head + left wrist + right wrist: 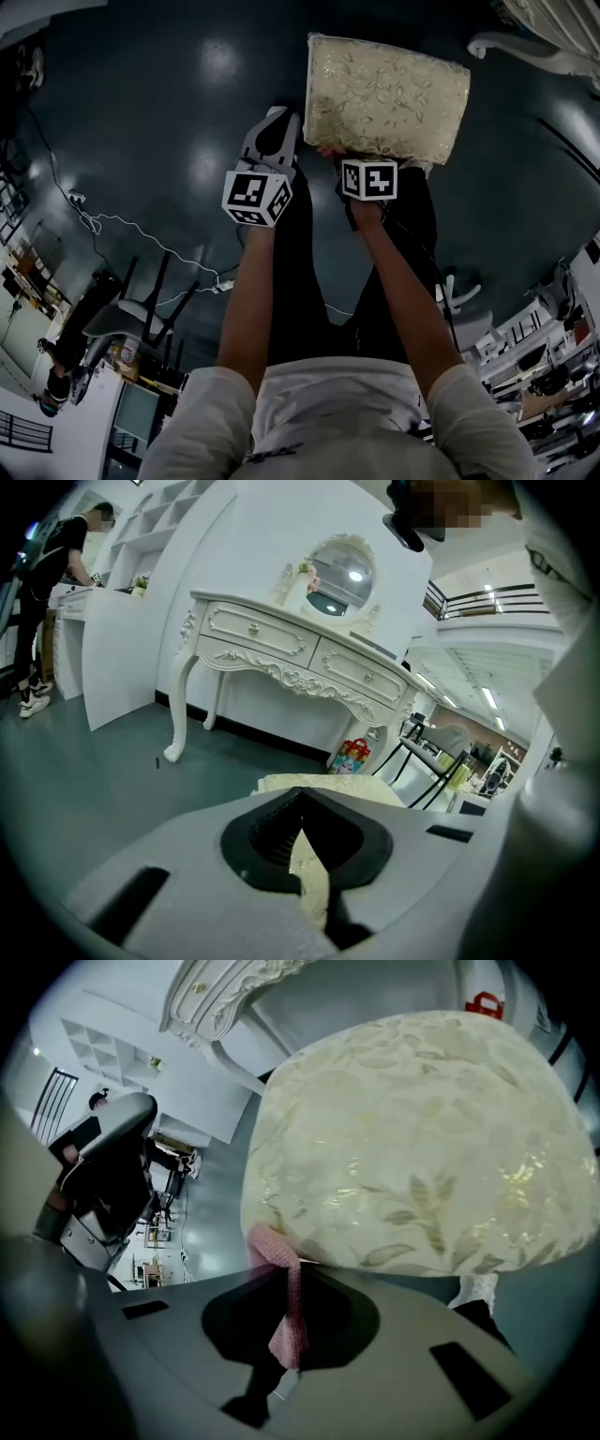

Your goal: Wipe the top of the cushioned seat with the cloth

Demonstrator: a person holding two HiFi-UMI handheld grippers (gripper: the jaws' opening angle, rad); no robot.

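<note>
The cushioned seat [384,98], cream with a leaf pattern, stands on the dark floor just ahead of me. It fills the upper part of the right gripper view [422,1147]. My right gripper [330,150] is at the seat's near left edge, shut on a pink cloth [286,1307] that sticks up between its jaws [281,1274] and touches the cushion's rim. My left gripper [272,136] hangs left of the seat, over the floor. Its jaws [302,817] are shut with nothing held. A strip of the cushion [323,785] shows beyond them.
A white ornate dressing table [300,653] with an oval mirror [339,574] stands beyond the seat, a coloured bag [352,757] beneath it. A person [47,602] stands far left. Cables [141,234] and a chair [131,314] lie on the floor at my left.
</note>
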